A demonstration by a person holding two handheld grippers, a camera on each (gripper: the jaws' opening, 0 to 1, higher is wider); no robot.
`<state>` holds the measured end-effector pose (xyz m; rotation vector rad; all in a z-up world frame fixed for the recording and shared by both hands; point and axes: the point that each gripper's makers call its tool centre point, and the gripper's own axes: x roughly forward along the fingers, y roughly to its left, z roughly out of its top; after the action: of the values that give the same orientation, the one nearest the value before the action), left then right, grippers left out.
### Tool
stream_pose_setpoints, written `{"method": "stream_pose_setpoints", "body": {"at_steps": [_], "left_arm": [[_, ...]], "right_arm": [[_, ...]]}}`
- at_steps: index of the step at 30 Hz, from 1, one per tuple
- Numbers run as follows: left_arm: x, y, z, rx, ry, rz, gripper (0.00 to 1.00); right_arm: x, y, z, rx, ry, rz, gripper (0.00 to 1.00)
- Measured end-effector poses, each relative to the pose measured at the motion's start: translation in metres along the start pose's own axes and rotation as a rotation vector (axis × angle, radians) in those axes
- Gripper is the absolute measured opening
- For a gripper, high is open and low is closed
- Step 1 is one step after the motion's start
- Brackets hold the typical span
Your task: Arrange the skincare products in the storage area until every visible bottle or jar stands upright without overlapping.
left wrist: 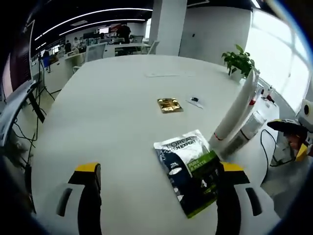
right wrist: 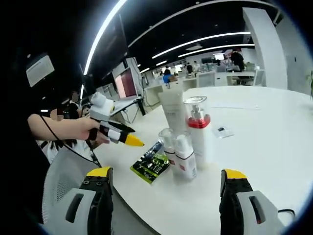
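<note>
Bright window glare, ceiling strip lights, fisheye-bent edges, soft focus

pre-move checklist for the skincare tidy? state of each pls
1. Left claw open, nothing held: ok.
2. Right claw open, nothing held: ok.
3. L'Oreal packet upright: not ok, lying flat on the white table.
4. Red-collared pump bottle upright: ok.
5. Small bottles apart: cannot tell, they crowd together with the white tube.
6. Gold item in view: ok, lying alone mid-table.
</note>
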<state>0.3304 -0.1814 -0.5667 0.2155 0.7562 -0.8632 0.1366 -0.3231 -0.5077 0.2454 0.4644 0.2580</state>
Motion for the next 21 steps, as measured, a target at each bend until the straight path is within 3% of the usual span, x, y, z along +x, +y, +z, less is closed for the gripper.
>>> {"method": "stream_pose_setpoints", "body": {"at_steps": [10,16,21], "left_arm": [[0.037,-0.01,0.021,0.023,0.033,-0.034,0.91],[0.063,-0.011,0.036,0.024,0.045,-0.049,0.83],[0.086,-0.024,0.053,0.001,0.059,-0.079,0.79]], "right_arm": [[0.0,-0.002,-0.002,0.006,0.009,-0.015,0.96],[-0.001,-0.008,-0.002,0.025,0.005,-0.036,0.95],[-0.002,-0.013,-0.002,0.036,0.002,-0.063,0.94]]}}
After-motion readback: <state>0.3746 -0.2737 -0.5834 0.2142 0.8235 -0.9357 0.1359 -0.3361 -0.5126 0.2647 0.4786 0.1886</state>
